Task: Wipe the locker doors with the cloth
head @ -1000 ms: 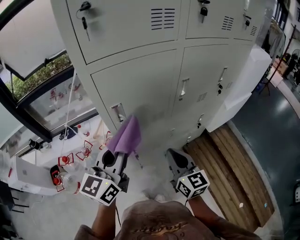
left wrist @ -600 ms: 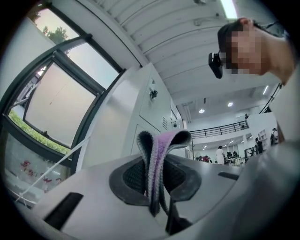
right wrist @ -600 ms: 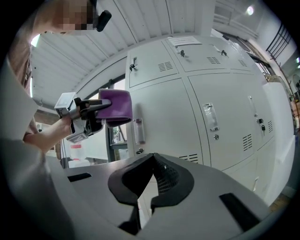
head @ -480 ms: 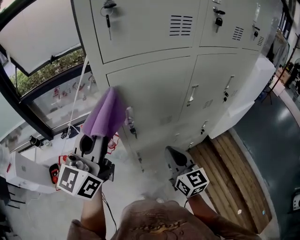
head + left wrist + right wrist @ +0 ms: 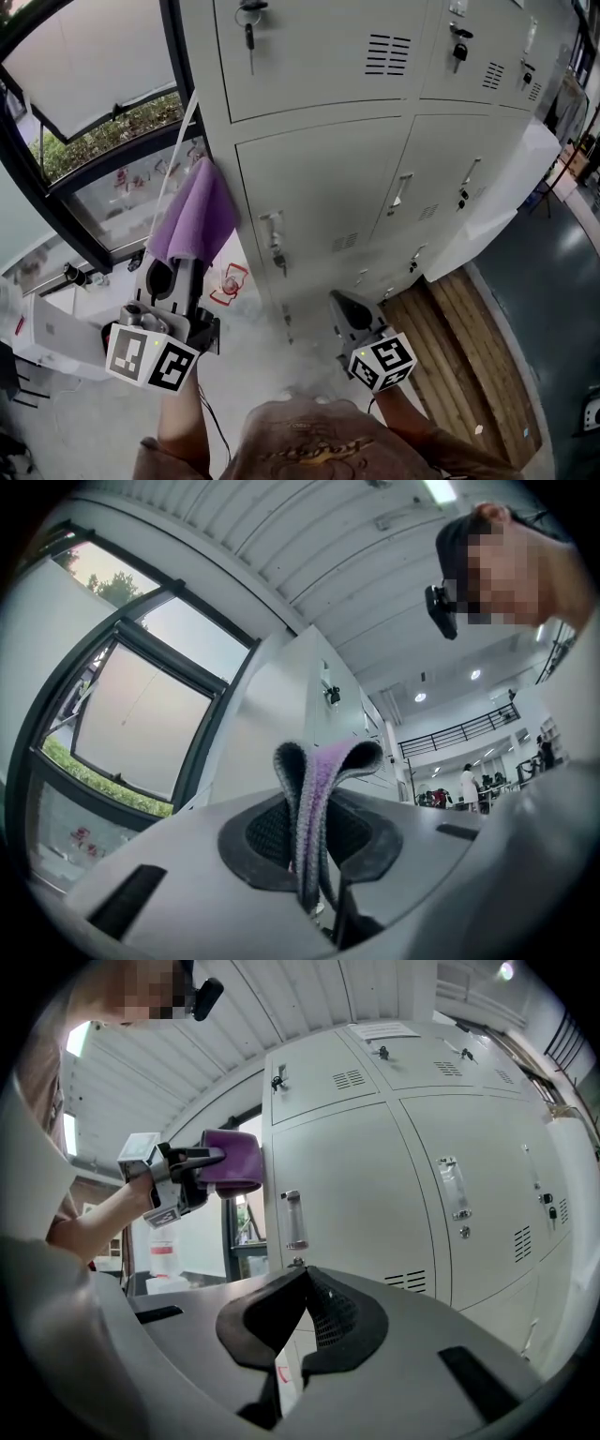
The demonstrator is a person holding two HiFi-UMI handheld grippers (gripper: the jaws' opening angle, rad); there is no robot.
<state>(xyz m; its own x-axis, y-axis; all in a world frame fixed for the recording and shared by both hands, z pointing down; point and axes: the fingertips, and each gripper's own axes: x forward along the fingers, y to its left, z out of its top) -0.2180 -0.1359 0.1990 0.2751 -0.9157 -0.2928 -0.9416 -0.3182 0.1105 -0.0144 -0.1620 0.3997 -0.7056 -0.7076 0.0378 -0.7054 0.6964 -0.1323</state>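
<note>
A purple cloth is pinched in my left gripper, which is raised beside the left edge of the pale grey lockers. The cloth's far end lies at the corner of the lower-left door, whether touching I cannot tell. Seen from the left gripper view, the folded cloth stands up between the shut jaws. My right gripper hangs low in front of the lockers, shut and empty. From the right gripper view I see the cloth, the left gripper and the lower-left door.
Keys hang in the upper door locks. Door handles stick out from the lower doors. A dark window frame stands left of the lockers. A wooden platform lies on the floor at the right, by a white panel.
My left gripper has carried the cloth up and to the left, from the lower-left door's middle to the lockers' left edge. The right gripper has stayed put.
</note>
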